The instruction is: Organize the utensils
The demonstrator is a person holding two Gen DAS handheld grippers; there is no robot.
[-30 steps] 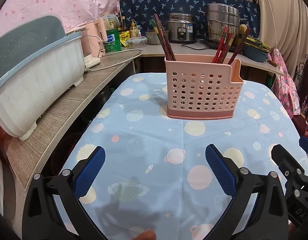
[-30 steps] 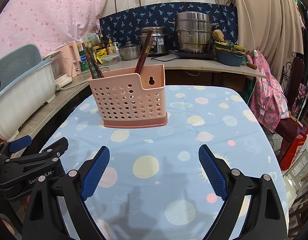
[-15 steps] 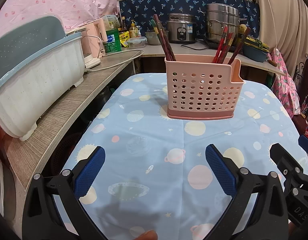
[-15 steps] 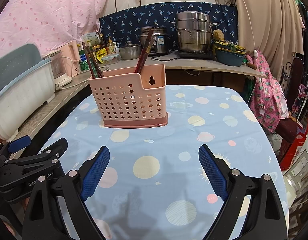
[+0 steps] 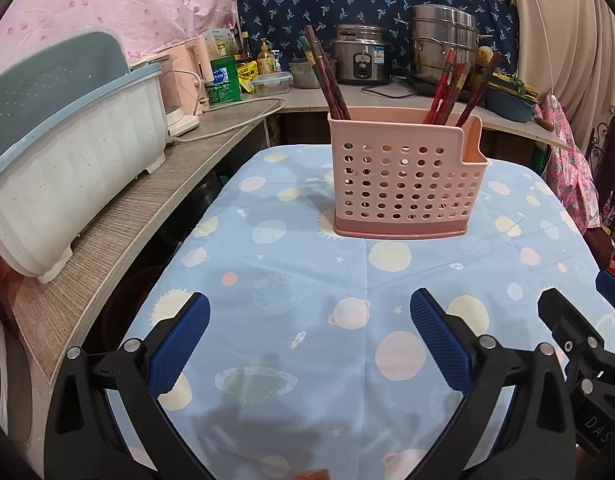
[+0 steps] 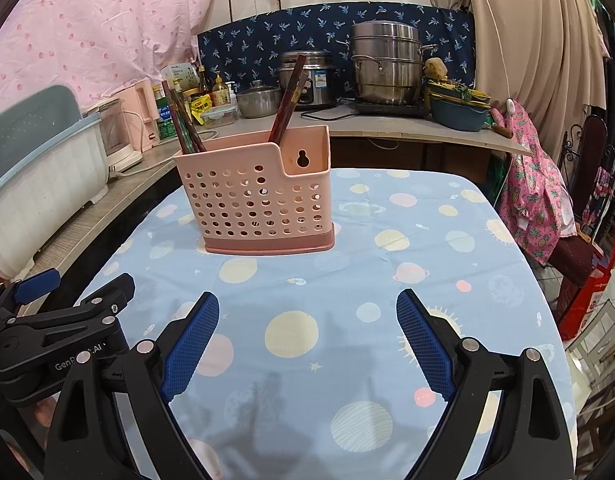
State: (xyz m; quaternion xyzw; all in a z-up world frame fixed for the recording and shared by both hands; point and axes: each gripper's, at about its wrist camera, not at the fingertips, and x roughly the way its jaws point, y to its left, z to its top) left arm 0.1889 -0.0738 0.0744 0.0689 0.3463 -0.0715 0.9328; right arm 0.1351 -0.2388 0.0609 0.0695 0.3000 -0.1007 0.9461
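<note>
Both claws, left claw (image 5: 309, 338) and right claw (image 6: 307, 340), agape, empty (sorting seemingly done); chopsticks (image 5: 447, 92) in holder (image 5: 407, 184) at twelve o'clock; maybe retreat.

The desk (image 5: 291, 312), under a blue planet-print cloth (image 6: 407, 280), carries one pink holder (image 5: 403, 184) upright near its far edge

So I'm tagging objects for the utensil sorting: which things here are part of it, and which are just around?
Part of the job:
pink caddy
chopsticks
left gripper, open
right gripper, open

Just around:
dish rack
rice cooker
steamer pot
kettle
tablecloth
</note>
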